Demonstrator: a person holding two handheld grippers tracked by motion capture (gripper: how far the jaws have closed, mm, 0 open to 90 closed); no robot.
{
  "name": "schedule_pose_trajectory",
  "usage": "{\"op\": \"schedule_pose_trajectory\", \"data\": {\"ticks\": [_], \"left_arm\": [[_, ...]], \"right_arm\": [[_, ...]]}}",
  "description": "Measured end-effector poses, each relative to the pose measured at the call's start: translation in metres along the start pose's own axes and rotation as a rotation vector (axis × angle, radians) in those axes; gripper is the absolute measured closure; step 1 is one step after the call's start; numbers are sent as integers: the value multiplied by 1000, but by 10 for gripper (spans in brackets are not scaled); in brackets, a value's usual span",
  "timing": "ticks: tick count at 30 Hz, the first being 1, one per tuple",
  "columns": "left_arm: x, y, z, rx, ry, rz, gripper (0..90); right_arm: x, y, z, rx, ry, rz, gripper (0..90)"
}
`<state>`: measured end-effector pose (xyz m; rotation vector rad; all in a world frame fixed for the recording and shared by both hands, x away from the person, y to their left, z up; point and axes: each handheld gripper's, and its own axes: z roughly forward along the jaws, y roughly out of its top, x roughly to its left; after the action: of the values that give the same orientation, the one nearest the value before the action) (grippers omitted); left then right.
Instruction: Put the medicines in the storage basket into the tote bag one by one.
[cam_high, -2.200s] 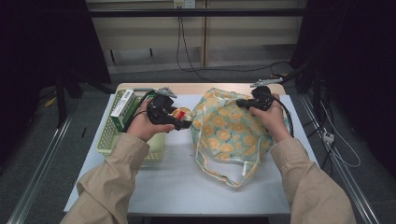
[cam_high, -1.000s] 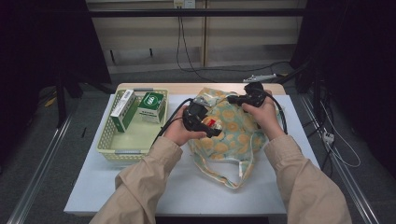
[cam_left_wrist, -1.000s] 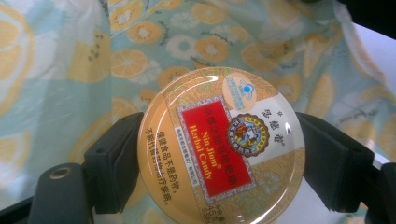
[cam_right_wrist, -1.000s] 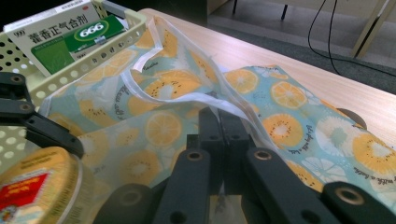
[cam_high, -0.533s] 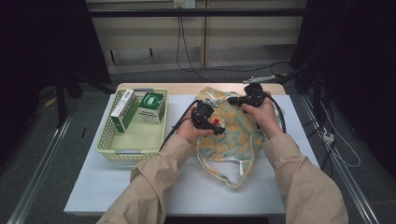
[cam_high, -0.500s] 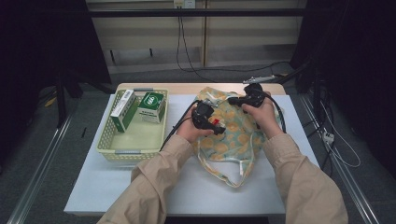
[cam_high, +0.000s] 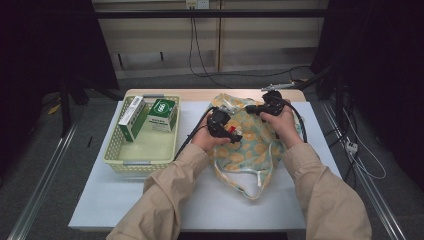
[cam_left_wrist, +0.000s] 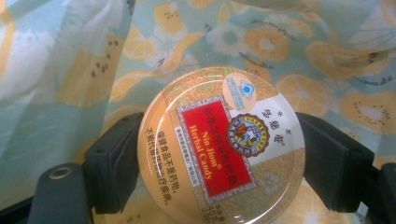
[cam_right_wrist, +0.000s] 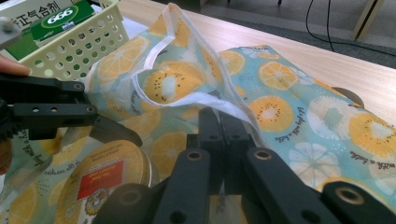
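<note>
Jaws of my left gripper (cam_high: 231, 134) clamped on a round candy tin (cam_left_wrist: 222, 149), one pad on each side of its rim, lid facing the camera. Tin held flat over the fruit-print cloth bag (cam_high: 250, 150), near the bag's upper left part on the table (cam_high: 150, 200).

Right gripper (cam_right_wrist: 219, 135): jaws together, pinching the bag's white-trimmed edge and lifting it so the mouth gapes toward the tin. From the right gripper view the tin (cam_right_wrist: 100, 179) sits low and left of my right jaws, just beside the raised hem.

Judgement: the opening lies between the two grippers, so the tin goes in edge-first toward the right hand. Left hand is the nearer, and carries it.

Yellow basket (cam_high: 142, 150) with two green boxes (cam_high: 162, 115) stands well apart, left of the bag.
</note>
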<state>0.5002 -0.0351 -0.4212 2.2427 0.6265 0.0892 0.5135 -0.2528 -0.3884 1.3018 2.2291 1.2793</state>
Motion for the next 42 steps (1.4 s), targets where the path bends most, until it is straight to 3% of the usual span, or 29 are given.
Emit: {"op": "schedule_pose_trajectory", "data": {"ticks": [5, 13, 18, 22, 23, 24, 25, 26, 27, 29, 31, 35, 36, 37, 42], "left_arm": [[-6, 5, -6, 6, 2, 32, 202], [-13, 16, -4, -17, -11, 37, 202], [-12, 21, 17, 5, -15, 41, 202], [-9, 23, 38, 61, -1, 77, 202], [-9, 24, 44, 53, 2, 60, 202], [-6, 26, 48, 58, 19, 72, 201], [-5, 27, 51, 51, 66, 67, 200], [-1, 29, 54, 24, 61, 52, 194], [0, 29, 56, -23, 90, 26, 171], [3, 31, 55, -63, 120, -2, 124], [1, 31, 51, -56, 97, -6, 115], [-10, 31, 37, 31, 76, 69, 106], [-13, 30, 32, 37, 100, 84, 107], [-13, 29, 27, 32, 62, 82, 110], [-19, 24, 5, -5, 49, 53, 108]], "right_arm": [[-4, -3, 1, -2, -14, 13, 899], [-16, -8, 8, 13, -44, 35, 899], [-23, -12, 15, 13, -45, 57, 899], [-27, -11, 13, 4, -45, 69, 898], [-28, -9, 12, 0, -44, 74, 899], [-28, -7, 10, -6, -44, 68, 899], [-28, -6, 8, -5, -47, 67, 899], [-28, -5, 7, -8, -48, 66, 898], [-28, -4, 5, -13, -46, 67, 899], [-26, -3, 4, -9, -42, 67, 899], [-23, -3, 3, -3, -38, 49, 899], [-19, -2, 2, -6, -37, 44, 898], [-18, -2, 1, -5, -40, 44, 898], [-16, -3, 1, -5, -41, 41, 898], [-7, -5, -3, 0, -44, 32, 898]]}}
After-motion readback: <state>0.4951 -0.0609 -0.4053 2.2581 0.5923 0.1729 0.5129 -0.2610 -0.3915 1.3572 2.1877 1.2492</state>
